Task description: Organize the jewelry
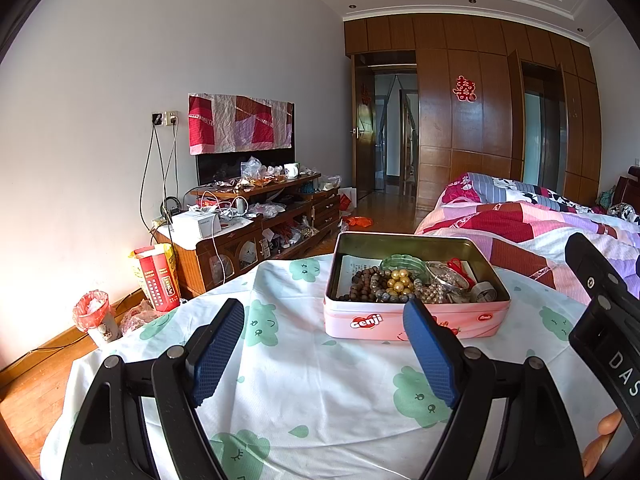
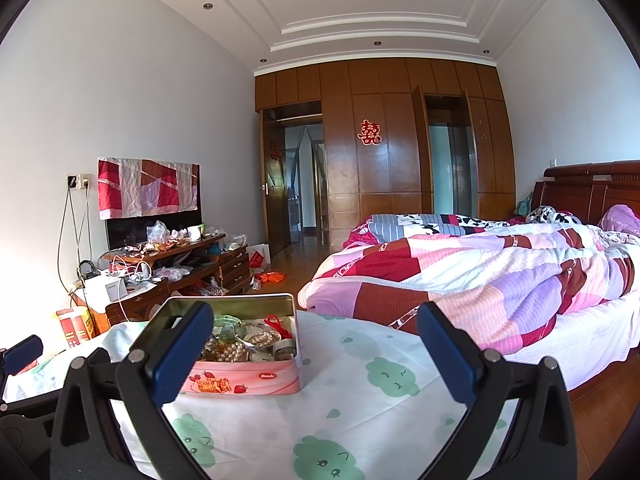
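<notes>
Sunlit and rather cluttered, the bedroom has a wooden wardrobe at the far end, a bed under a pink and red patchwork quilt along one side, and a low TV cabinet heaped with bags and cables against the white wall. Nearest to me is the table, covered with a white cloth printed with green cloud faces.

On that cloth sits the pink tin, lid off, its inside gold-coloured. It holds a tangle of jewelry: a dark wooden bead string, a cluster of gold beads, a green bangle, pearl strands and a bit of red cord (with a printed paper lying underneath).

Left claw hovers low over the cloth with its blue-padded fingers spread wide and nothing between them. The tin lies just ahead of it and off to its right side, so that the right finger's tip overlaps the tin's front wall in the left wrist view.

Right claw is likewise wide apart and holding nothing. From it, the tin sits ahead and to the left, partly hidden behind its left finger; bare cloth fills the gap between the fingers, with the bed beyond.
</notes>
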### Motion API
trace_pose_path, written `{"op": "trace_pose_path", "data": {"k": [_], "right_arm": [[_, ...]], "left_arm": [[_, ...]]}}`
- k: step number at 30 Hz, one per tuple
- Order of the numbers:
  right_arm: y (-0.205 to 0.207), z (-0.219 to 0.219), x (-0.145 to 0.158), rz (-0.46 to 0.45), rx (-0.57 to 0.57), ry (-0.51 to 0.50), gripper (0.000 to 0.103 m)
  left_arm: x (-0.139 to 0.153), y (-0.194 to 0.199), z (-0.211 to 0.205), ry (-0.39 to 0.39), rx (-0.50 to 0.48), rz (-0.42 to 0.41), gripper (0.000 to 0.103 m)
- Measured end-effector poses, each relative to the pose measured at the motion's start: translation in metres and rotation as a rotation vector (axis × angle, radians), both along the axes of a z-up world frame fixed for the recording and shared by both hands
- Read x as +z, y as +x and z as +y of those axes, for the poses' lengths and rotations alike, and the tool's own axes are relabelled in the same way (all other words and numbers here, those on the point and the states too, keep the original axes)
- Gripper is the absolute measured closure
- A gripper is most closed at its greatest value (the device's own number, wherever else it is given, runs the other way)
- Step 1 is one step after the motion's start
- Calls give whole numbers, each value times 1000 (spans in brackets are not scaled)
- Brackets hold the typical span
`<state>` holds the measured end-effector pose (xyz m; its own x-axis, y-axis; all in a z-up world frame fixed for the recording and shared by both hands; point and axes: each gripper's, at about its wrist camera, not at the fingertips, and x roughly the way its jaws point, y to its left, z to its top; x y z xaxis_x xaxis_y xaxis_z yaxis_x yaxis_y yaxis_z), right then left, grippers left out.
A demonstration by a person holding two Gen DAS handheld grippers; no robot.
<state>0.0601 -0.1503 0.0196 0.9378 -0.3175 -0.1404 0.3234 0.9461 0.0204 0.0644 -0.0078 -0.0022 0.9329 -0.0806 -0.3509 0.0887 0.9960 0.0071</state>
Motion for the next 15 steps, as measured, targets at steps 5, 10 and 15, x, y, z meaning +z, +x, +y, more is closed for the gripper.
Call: {"op": "trace_pose_path", "data": {"k": [5, 10, 15], "right_arm": [[0, 0, 0, 0, -1, 1, 0], [0, 0, 0, 0, 0, 0, 0], [0, 1, 0, 2, -1, 1, 0]], "left_arm": [[-3, -1, 2, -6, 7, 9, 21], [-2, 0, 3, 3, 5, 7, 21], [-3, 2, -1, 11, -9, 26, 21]]}}
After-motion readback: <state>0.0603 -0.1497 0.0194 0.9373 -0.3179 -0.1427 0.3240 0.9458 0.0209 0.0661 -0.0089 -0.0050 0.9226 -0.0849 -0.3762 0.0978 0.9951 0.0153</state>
